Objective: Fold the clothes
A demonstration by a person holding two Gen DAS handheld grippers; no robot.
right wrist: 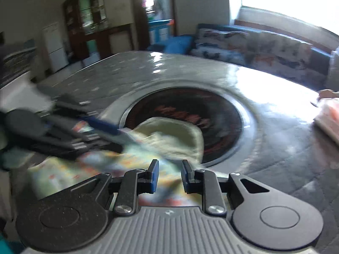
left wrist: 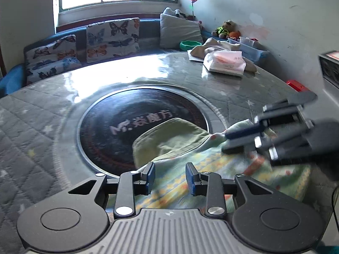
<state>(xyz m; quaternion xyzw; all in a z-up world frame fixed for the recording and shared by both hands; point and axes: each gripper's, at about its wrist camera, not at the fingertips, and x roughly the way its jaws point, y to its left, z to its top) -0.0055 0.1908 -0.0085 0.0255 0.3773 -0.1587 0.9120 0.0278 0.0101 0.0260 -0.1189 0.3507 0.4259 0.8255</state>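
The little patterned garment [left wrist: 190, 148] lies on the table [left wrist: 42, 127], partly over the round black plate [left wrist: 127, 122] in its middle, with its plain yellow-green end pointing away toward the plate and its colourful end near both tools. The left tool [left wrist: 170, 177] hangs just above the near edge with its jaws partly open and nothing between them. The right tool [left wrist: 231, 141] seems to have a bit of the cloth's right edge between its jaws (its own view is too blurry to be sure), so the right hand looks nearer to the cloth.
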